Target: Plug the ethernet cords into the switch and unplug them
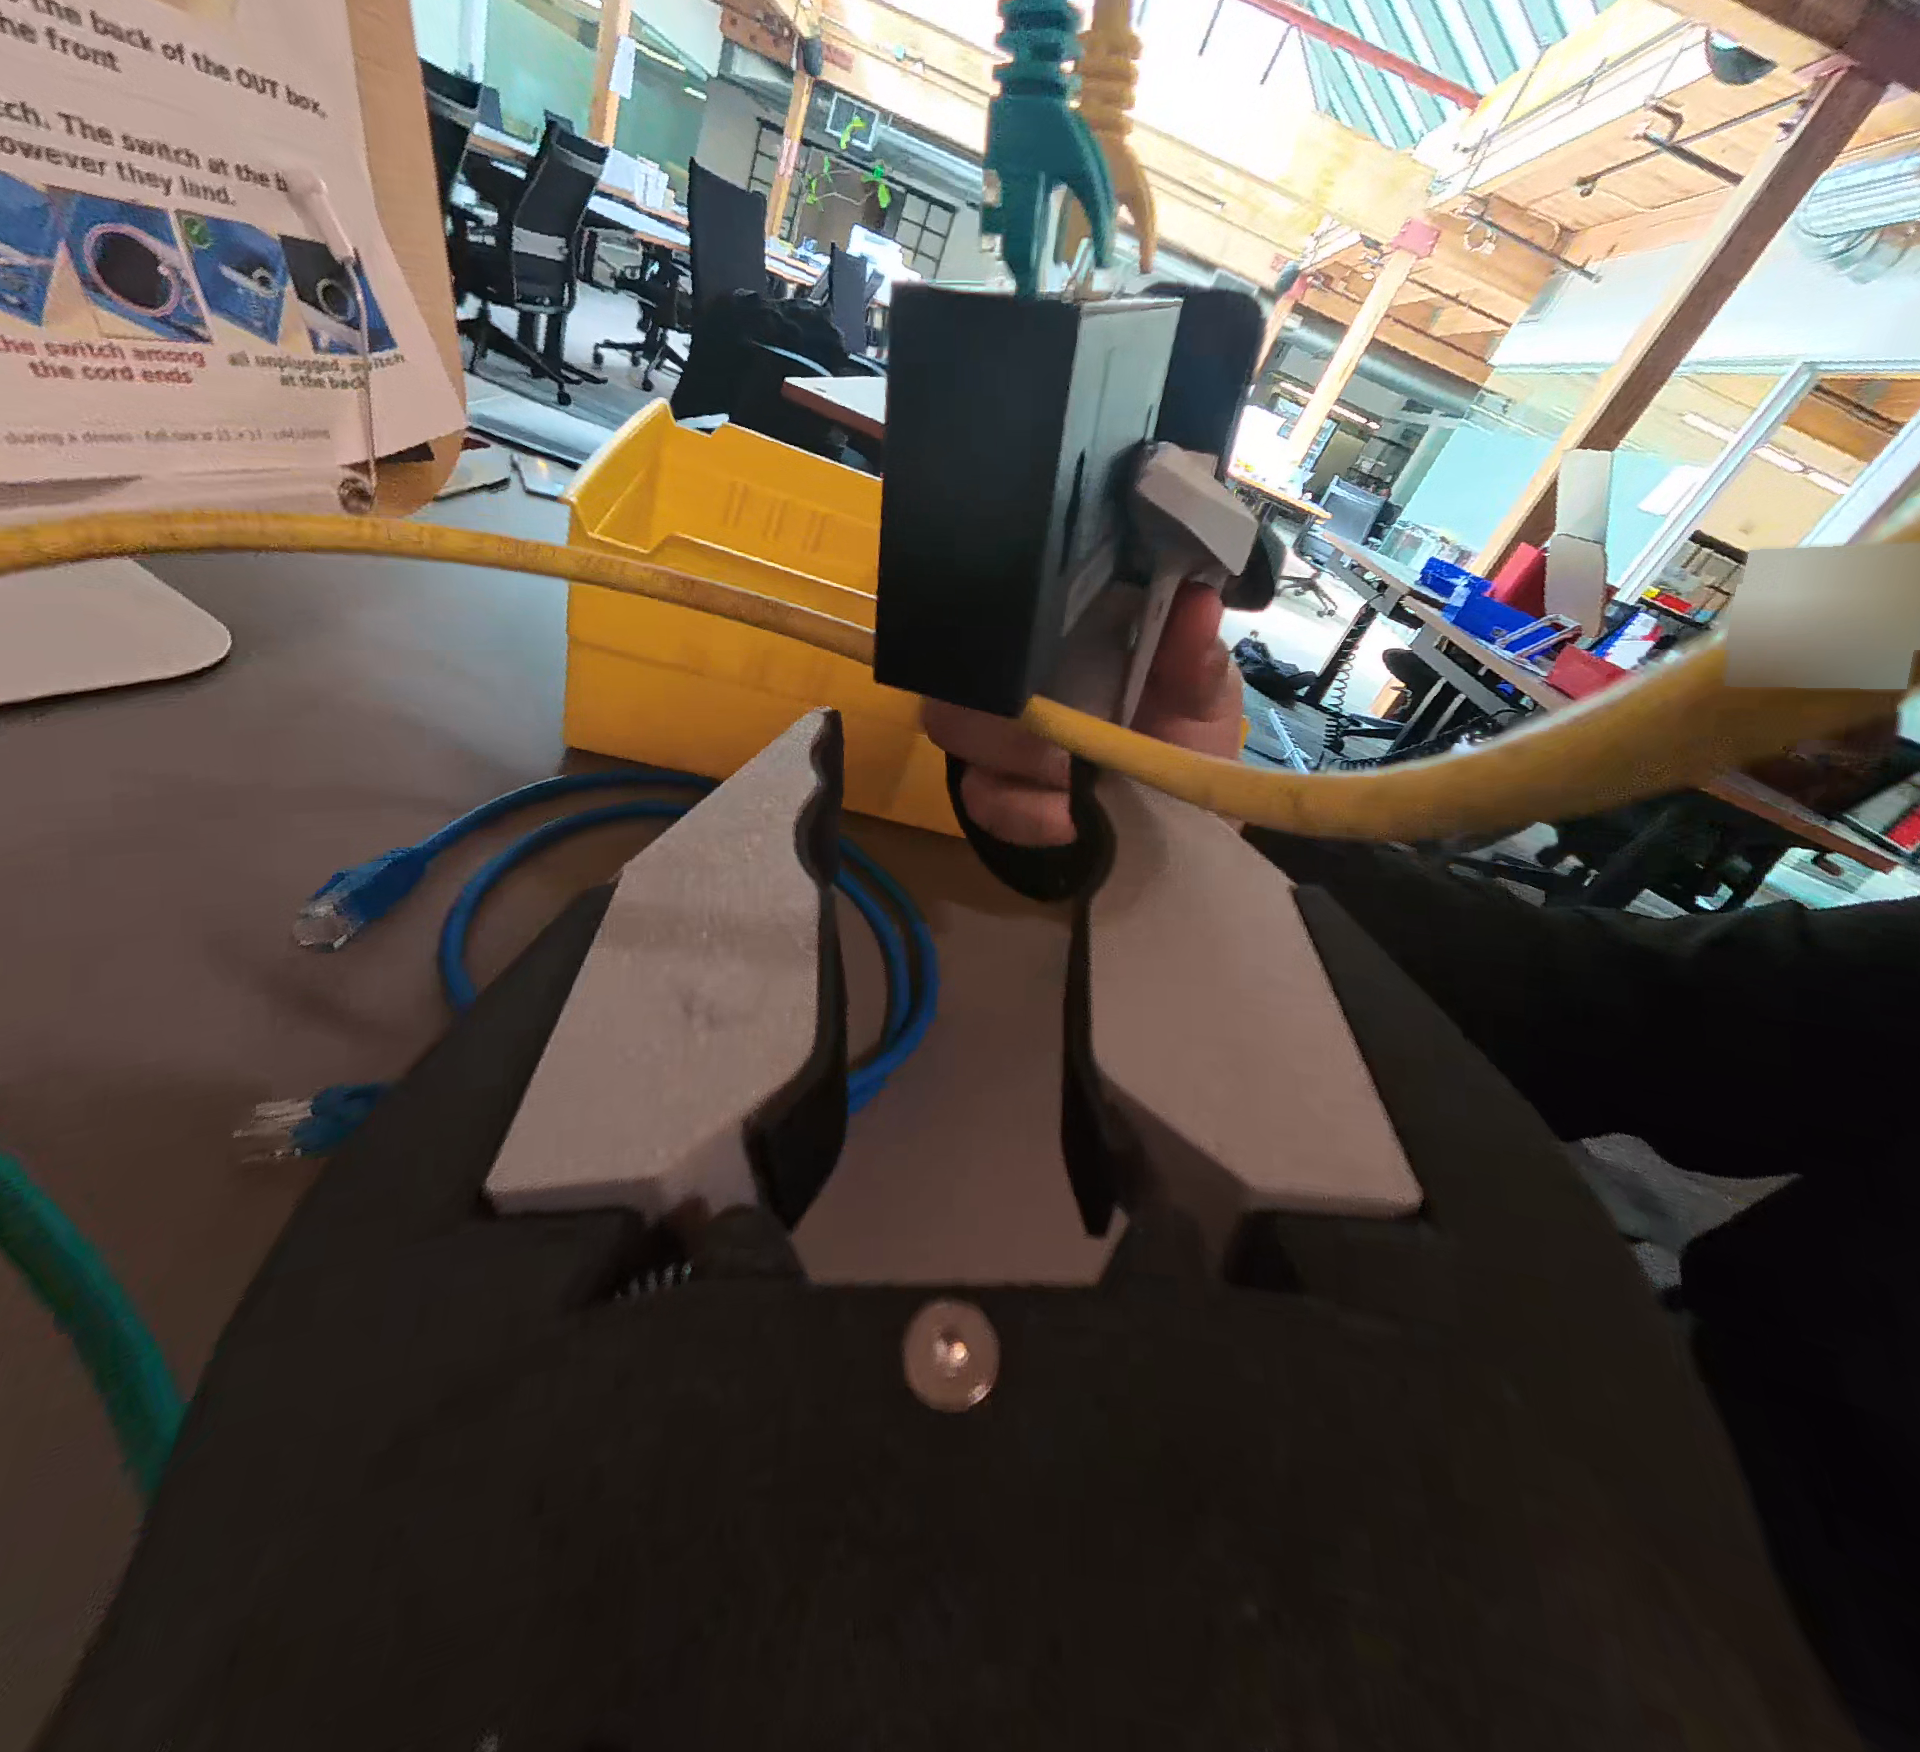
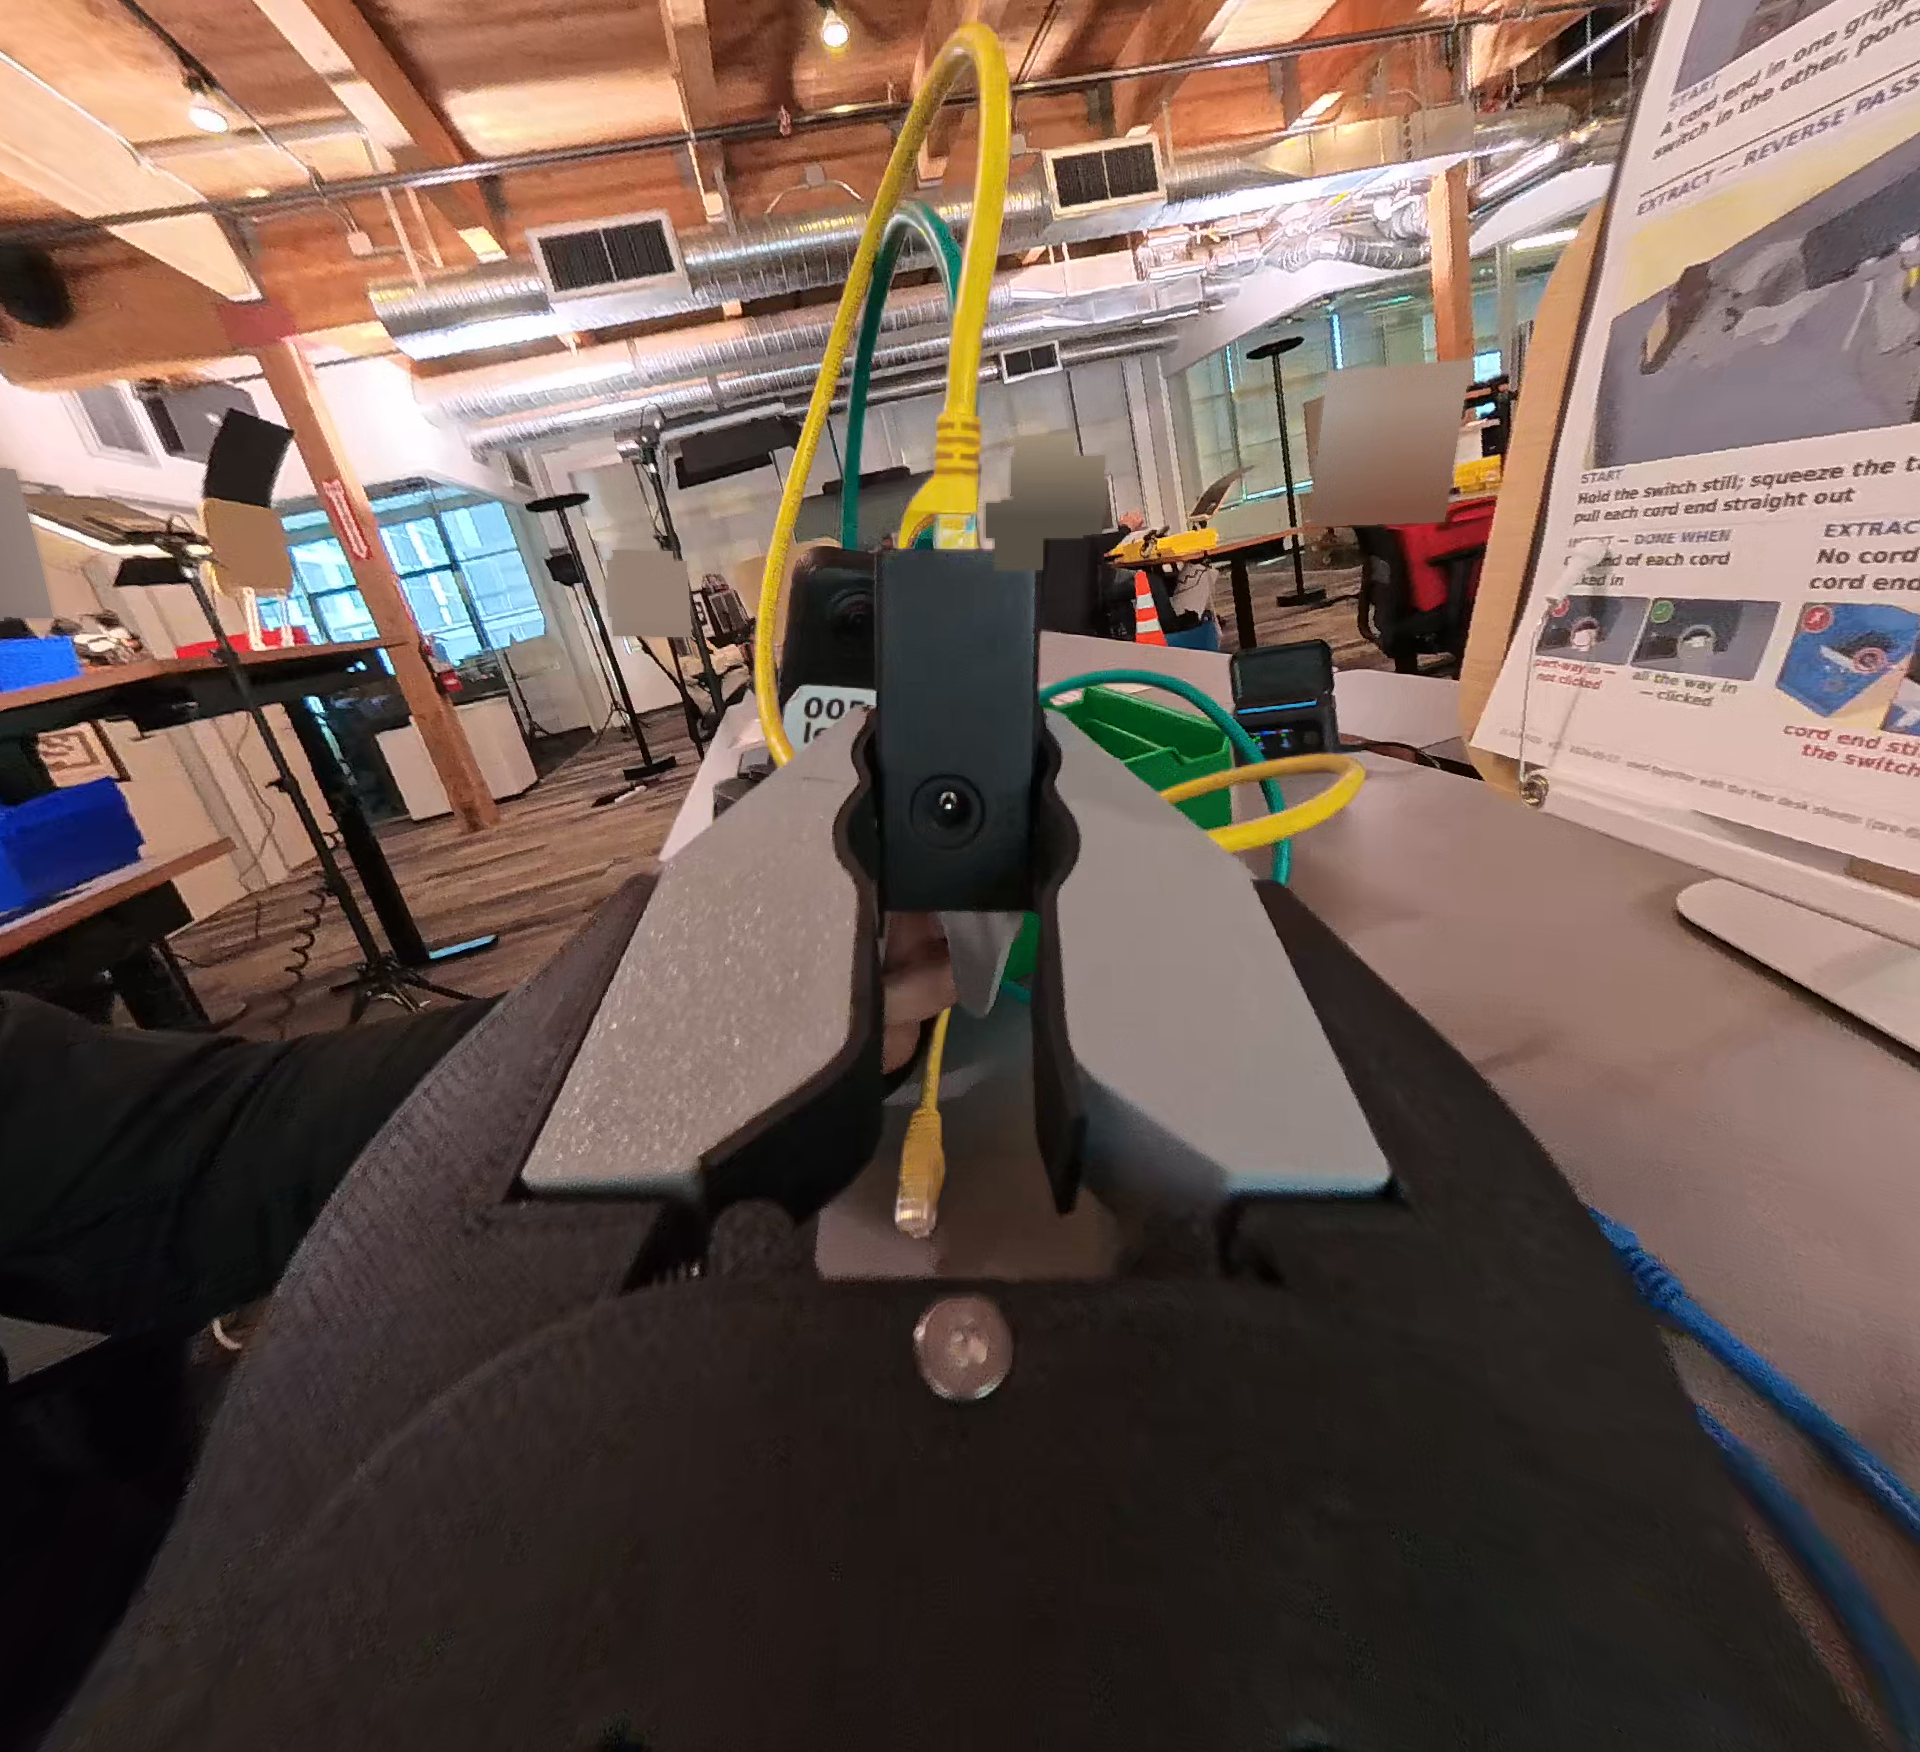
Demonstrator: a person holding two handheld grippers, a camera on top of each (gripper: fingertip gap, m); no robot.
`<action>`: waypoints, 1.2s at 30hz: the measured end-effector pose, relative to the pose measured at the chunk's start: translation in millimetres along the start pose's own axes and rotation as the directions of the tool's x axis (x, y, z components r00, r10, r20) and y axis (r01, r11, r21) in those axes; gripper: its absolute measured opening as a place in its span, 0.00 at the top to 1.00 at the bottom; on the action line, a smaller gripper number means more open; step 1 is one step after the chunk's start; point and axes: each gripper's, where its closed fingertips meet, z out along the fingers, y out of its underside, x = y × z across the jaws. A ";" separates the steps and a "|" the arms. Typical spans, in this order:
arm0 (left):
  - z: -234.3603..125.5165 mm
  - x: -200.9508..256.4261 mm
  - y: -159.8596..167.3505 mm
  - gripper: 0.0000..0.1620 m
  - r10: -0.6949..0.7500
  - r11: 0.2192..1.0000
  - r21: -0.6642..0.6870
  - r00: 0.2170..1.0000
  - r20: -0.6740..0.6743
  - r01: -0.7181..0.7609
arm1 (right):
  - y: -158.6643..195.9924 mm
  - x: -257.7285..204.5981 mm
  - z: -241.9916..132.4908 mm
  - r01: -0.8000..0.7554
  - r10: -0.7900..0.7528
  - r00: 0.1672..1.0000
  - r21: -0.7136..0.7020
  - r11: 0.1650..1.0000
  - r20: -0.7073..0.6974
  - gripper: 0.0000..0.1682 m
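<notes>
My right gripper point(image 2: 956, 772) is shut on the black switch point(image 2: 956, 653) and holds it upright above the table. A yellow plug point(image 2: 956, 497) sits in its top port, with a green cord point(image 2: 862, 414) beside it. In the left wrist view the switch point(image 1: 987, 497) is straight ahead, with a green plug point(image 1: 1039, 164) and a yellow plug point(image 1: 1114, 92) in its top. My left gripper point(image 1: 977, 767) is open and empty just below the switch. The yellow cord point(image 1: 623, 554) crosses over its fingertips. The cord's loose yellow end point(image 2: 920, 1183) hangs below the switch. A blue cord point(image 1: 665, 871) lies coiled on the table.
A yellow bin point(image 1: 717, 590) stands behind the blue cord. A green bin point(image 2: 1153, 746) sits on the grey table point(image 2: 1507, 1027). An instruction sheet on a stand point(image 1: 187, 196) with a white base point(image 1: 104, 632) is at the left, and shows at the right in the right wrist view point(image 2: 1714, 455). Some 5 cm of space lies between my two pairs of fingers.
</notes>
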 end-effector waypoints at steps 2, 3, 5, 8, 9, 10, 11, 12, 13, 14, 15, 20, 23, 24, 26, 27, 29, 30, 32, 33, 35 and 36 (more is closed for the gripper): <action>-0.4 6.2 -0.5 0.74 0.013 1.000 0.005 1.000 -0.026 -0.013 | -2.1 -4.3 -1.2 0.008 -0.008 1.000 0.020 1.000 0.009 0.86; -0.3 10.0 1.2 0.75 0.013 1.000 -0.003 0.999 -0.046 -0.014 | -3.3 -5.5 -1.7 0.024 -0.025 1.000 0.027 0.999 0.006 0.86; 1.8 17.7 14.3 0.81 0.009 0.998 -0.068 0.995 -0.095 -0.015 | -5.4 -4.3 -3.2 0.054 -0.053 0.998 0.040 0.998 -0.021 0.86; 7.1 33.6 36.7 0.81 -0.022 0.985 -0.173 0.980 -0.196 -0.013 | -12.7 4.3 -7.2 0.215 -0.204 0.964 0.048 0.975 -0.169 0.86; 8.8 41.4 42.4 0.81 -0.018 0.980 -0.197 0.971 -0.237 -0.030 | -15.8 3.1 -8.0 0.258 -0.244 0.950 0.049 0.965 -0.195 0.86; 11.0 46.0 47.7 0.81 -0.009 0.975 -0.216 0.966 -0.257 -0.048 | -18.5 -0.5 -8.4 0.278 -0.263 0.945 0.057 0.959 -0.194 0.86; 13.9 48.5 51.8 0.80 0.002 0.971 -0.229 0.965 -0.263 -0.064 | -19.6 -5.0 -8.2 0.276 -0.262 0.949 0.065 0.959 -0.175 0.86; 16.0 52.6 54.6 0.80 0.008 0.969 -0.237 0.961 -0.276 -0.077 | -19.4 -7.6 -8.0 0.267 -0.254 0.954 0.066 0.961 -0.159 0.86; 17.5 58.6 54.2 0.79 0.013 0.969 -0.231 0.954 -0.300 -0.086 | -18.4 -7.0 -8.0 0.267 -0.254 0.953 0.059 0.962 -0.164 0.86; 18.8 63.4 49.4 0.79 0.024 0.975 -0.201 0.949 -0.314 -0.091 | -16.4 -4.4 -7.8 0.270 -0.259 0.950 0.044 0.962 -0.177 0.86; 20.1 62.9 41.4 0.78 0.043 0.983 -0.155 0.953 -0.299 -0.093 | -13.9 -2.0 -7.5 0.269 -0.259 0.948 0.030 0.963 -0.186 0.86; 2.6 0.5 -2.1 0.75 0.013 0.998 0.055 1.000 0.026 -0.015 | -5.4 -7.4 -2.5 0.251 -0.248 0.959 0.003 0.968 -0.136 0.86; -5.1 -4.8 0.2 0.72 0.019 0.999 0.037 0.999 0.034 -0.021 | 1.8 -9.5 2.6 0.172 -0.172 0.982 -0.008 0.985 -0.075 0.86; -4.9 -4.7 1.6 0.70 0.042 0.999 0.026 0.998 0.042 -0.043 | 3.3 -10.3 3.2 0.129 -0.129 0.991 -0.007 0.992 -0.045 0.86; -3.8 1.3 0.2 0.72 0.075 0.997 0.027 0.997 0.031 -0.076 | 3.2 -8.7 1.5 0.074 -0.074 0.997 0.001 0.997 -0.021 0.86; -3.4 4.3 -1.9 0.73 0.079 0.996 0.037 0.997 0.024 -0.080 | 1.5 -5.0 -0.2 0.084 -0.083 0.995 0.007 0.996 -0.046 0.86; -4.9 13.7 -6.8 0.73 0.064 0.996 0.068 0.997 -0.032 -0.062 | -2.5 -0.7 -3.6 0.124 -0.122 0.988 0.017 0.992 -0.090 0.86; -5.5 17.4 -7.5 0.73 0.048 0.996 0.073 0.997 -0.063 -0.044 | -3.9 -2.6 -4.1 0.124 -0.122 0.989 0.024 0.992 -0.081 0.86; -5.3 27.5 -4.8 0.78 0.018 0.998 0.059 0.989 -0.144 -0.009 | -2.7 -2.0 -3.3 0.131 -0.129 0.987 0.018 0.991 -0.091 0.86; -5.6 38.9 1.2 0.86 -0.001 1.000 0.026 0.974 -0.227 0.007 | -0.7 2.3 -2.9 0.158 -0.157 0.979 -0.002 0.987 -0.127 0.86; -3.2 52.5 15.4 0.86 -0.105 0.993 -0.082 0.936 -0.335 0.083 | 3.5 8.5 -2.5 0.204 -0.209 0.962 -0.045 0.978 -0.177 0.86; -2.1 59.6 19.9 0.82 -0.153 0.986 -0.120 0.911 -0.383 0.116 | 2.7 9.5 -2.8 0.211 -0.215 0.958 -0.042 0.977 -0.189 0.86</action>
